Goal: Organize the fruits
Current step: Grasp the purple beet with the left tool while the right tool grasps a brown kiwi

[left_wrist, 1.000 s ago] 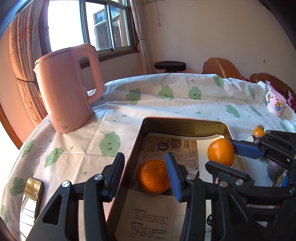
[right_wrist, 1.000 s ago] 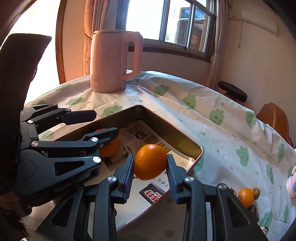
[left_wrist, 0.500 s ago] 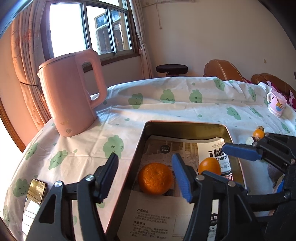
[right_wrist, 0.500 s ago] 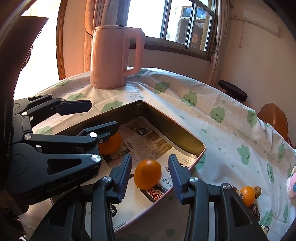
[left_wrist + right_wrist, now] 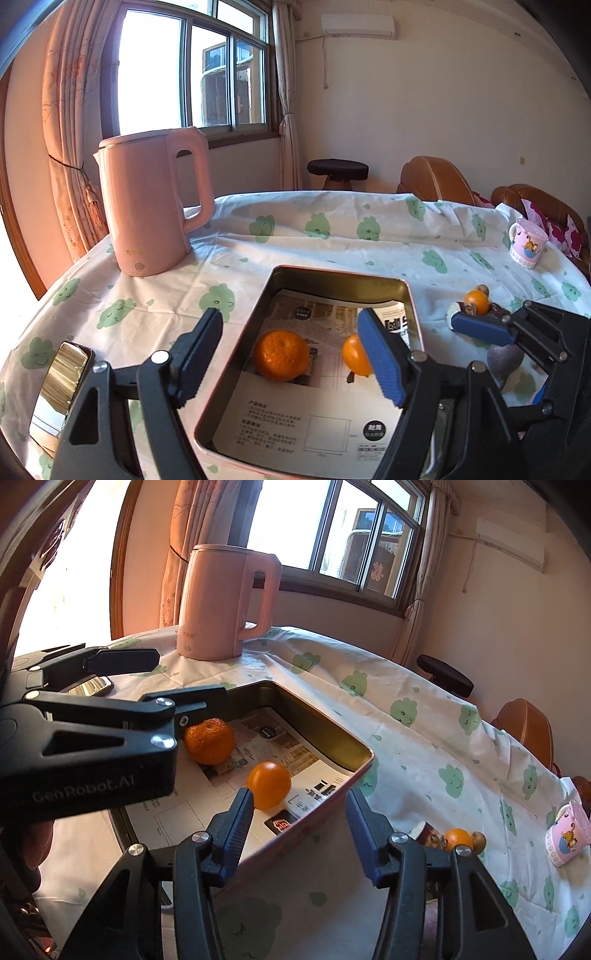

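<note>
Across the round table, a cloud-print cloth [image 5: 332, 243] covers everything, and on it, going from big to small, stand a pink kettle [image 5: 151, 203] at the far left, a shallow metal tin [image 5: 343, 275] lined with printed paper in the middle, and a small patterned mug [image 5: 526, 245] near the far right edge. A shiny gold-backed phone [image 5: 61, 384] lies left of the tin.

Two fruits already sit on the paper inside the tin: a rough-skinned mandarin [image 5: 281, 355] toward the left and a smoother orange [image 5: 269, 784] just right of it, the two apart and touching nothing else. The left gripper [image 5: 291, 358] hangs over the near end of the tin with its jaws well apart and opening; the mandarin shows between them but the pads do not press on it. The right gripper [image 5: 299, 827] straddles the tin's near rim, jaws apart and opening, empty, with the orange lying just beyond its left finger.

Judging by this, the sorting is only partly done. Outside the tin, on the cloth to the right, a small cluster waits: another little orange [image 5: 458, 839], a brownish round fruit [image 5: 478, 840] touching it, and a dark purple fruit [image 5: 504, 360] nearer the right gripper. Those look like what is left to bring in.
</note>
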Tool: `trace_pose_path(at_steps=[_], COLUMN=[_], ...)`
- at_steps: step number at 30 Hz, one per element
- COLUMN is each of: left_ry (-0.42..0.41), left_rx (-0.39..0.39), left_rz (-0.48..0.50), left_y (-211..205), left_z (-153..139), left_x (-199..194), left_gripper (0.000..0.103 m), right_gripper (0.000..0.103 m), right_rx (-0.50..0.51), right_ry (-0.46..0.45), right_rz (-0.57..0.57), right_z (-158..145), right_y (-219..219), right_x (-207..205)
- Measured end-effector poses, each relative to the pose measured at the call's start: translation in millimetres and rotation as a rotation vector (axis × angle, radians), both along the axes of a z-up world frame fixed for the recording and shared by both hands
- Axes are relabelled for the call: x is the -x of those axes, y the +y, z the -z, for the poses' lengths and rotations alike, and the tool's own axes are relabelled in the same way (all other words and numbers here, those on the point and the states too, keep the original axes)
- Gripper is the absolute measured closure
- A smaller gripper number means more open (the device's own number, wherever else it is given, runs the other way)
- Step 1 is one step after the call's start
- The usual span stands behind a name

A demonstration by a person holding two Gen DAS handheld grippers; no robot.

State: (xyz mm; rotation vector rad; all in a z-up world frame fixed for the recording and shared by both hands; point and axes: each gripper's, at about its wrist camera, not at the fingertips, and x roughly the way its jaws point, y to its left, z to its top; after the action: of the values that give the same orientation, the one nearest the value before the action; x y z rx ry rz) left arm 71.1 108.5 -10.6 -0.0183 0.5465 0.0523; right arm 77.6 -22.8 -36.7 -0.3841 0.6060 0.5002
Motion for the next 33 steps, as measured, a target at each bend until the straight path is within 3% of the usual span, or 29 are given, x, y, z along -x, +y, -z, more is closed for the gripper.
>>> trace_pose_path(at_steps=[9, 16, 28, 33], left_ry=[0.009, 0.079, 0.206, 0.239], left_rx=[0.033, 0.036, 0.034, 0.054], left_rz=[0.165, 0.269, 0.375, 0.408], left_y=[-79.0, -137.9, -178.8, -184.4], left_z=[7.7, 24.6, 46.6, 50.6], left_x=[12.8, 5.3, -17.4, -22.5], left_gripper=[0.023, 0.023, 0.024, 0.023], right_gripper=[0.049, 0.049, 0.049, 0.060], right_rx=[-0.054, -0.057, -0.127, -0.133], right_ry=[-0.025, 0.049, 0.168, 0.217], right_rz=[0.204, 0.351, 0.362, 0.343], right_z=[-4.7, 14.8, 33.4, 38.6], right_y=[-106.4, -169.2, -192.2, -191.5], right_x=[30.5, 28.6, 19.6, 13.9])
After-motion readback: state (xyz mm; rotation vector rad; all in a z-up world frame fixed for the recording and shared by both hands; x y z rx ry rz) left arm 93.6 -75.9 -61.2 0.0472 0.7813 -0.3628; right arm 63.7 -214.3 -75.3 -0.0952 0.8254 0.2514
